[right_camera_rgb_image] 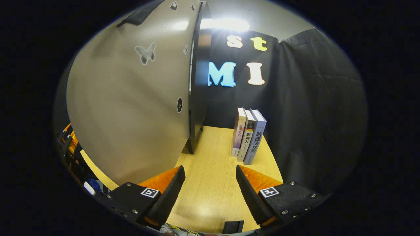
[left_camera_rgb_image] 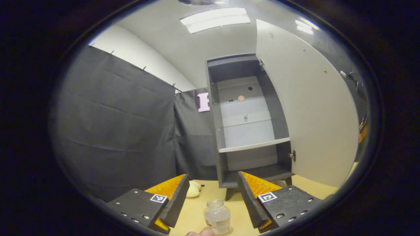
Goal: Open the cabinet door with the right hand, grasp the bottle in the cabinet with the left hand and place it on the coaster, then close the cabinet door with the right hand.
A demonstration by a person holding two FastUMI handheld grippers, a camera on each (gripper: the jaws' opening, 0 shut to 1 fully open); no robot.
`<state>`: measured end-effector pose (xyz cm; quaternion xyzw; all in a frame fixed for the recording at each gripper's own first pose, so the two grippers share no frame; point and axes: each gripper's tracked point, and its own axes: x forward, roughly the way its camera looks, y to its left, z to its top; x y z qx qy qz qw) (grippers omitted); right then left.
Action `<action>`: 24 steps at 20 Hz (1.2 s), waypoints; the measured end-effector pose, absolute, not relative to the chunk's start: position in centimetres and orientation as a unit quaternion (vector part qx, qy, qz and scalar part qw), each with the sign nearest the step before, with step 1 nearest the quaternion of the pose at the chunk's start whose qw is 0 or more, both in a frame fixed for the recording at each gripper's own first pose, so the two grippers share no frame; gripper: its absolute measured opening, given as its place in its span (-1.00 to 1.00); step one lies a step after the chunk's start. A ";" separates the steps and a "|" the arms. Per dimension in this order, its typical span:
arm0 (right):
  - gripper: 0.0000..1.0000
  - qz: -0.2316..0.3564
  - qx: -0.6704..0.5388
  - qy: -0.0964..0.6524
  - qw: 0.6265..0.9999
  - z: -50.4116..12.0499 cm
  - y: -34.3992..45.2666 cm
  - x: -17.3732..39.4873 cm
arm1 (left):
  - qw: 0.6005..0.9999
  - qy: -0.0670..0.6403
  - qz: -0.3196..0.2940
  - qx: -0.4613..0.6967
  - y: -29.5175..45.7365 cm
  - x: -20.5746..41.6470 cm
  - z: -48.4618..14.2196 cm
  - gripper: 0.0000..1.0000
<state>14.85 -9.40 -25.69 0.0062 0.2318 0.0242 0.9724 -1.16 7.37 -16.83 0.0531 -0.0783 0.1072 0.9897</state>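
Clear glass bottle stands upright on the pale wooden counter, between your left gripper jaws, spread and not touching. Grey cabinet door hangs wide open just left of your right gripper, jaws spread, empty, level.

Desk, light wood. Bears: cabinet, clear bottle, pale yellow item. Also three upright books, side by side.
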 end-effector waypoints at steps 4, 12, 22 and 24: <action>0.93 0.003 0.034 0.194 0.981 -21.0 -11.0 15.2 | 0.993 -0.069 0.097 0.008 7.0 -2.7 -10.2 0.68; 0.89 -0.024 0.096 0.087 0.991 -8.9 -14.3 15.5 | 0.997 0.005 0.075 0.018 5.5 -3.3 -4.9 0.68; 0.90 0.055 0.126 0.035 0.990 -2.9 -10.6 15.1 | 0.993 0.051 0.103 0.022 4.5 -7.6 -0.9 0.68; 0.90 0.063 0.140 0.039 0.987 -2.7 -9.6 15.1 | 0.995 0.044 0.089 0.028 4.2 -7.0 -0.8 0.80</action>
